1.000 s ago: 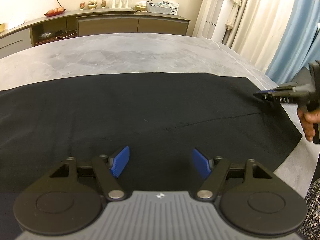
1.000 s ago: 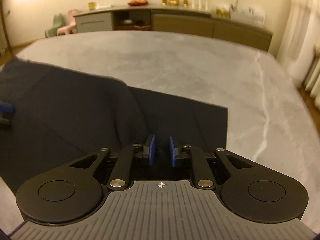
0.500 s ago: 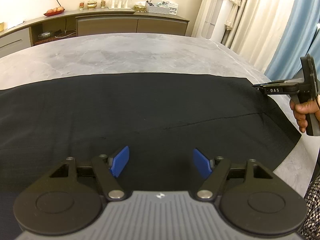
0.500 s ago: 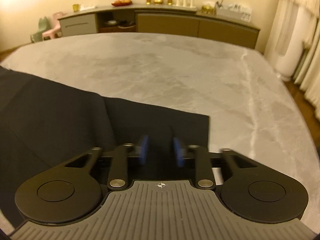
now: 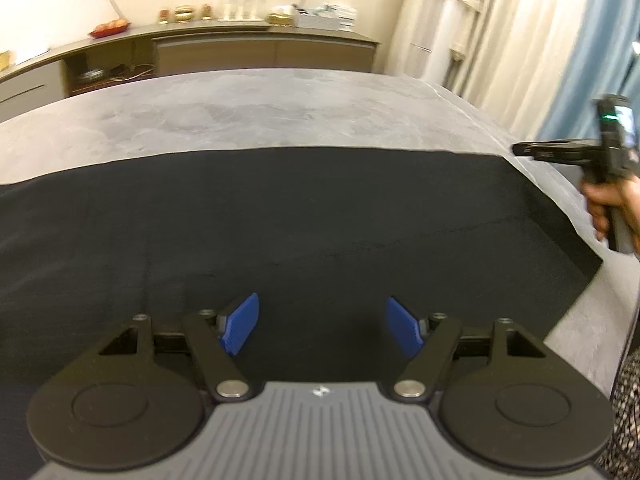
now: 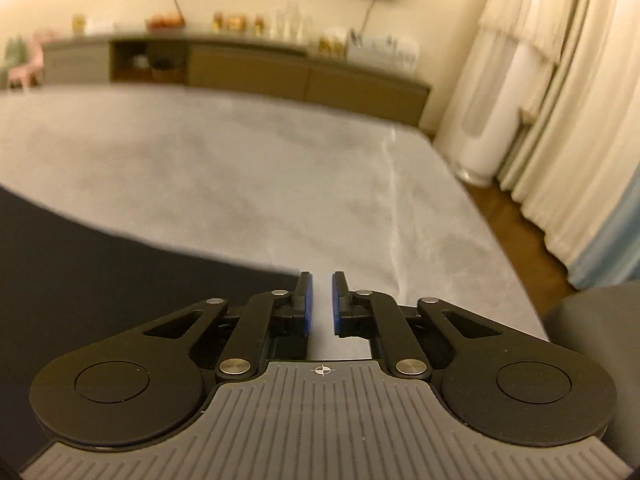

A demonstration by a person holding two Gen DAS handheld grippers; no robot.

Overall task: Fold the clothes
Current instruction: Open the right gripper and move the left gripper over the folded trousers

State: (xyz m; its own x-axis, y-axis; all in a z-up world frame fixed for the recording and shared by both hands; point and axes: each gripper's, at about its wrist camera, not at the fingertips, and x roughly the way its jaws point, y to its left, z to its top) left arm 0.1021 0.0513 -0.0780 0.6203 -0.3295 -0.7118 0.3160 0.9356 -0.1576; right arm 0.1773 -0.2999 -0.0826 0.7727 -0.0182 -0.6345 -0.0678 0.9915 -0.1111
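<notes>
Lying flat on the grey desk [image 5: 280, 116], the black garment [image 5: 280, 216] fills your left view. Your left gripper [image 5: 322, 322] hovers over it, fingers wide, nothing between them. Your right gripper [image 6: 321, 304], just closing, fingers narrowly parted and empty, sits beside the cloth's far corner.

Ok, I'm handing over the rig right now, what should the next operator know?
Left tongs: open, empty, over the near part of the black garment.
Right tongs: narrow gap, just been closing, nothing between them, beside the garment's far right corner, over bare grey table.
Garment: spread flat on the table.
Done: spreading. Left: grasp an edge and fold; no fold looks made yet.
</notes>
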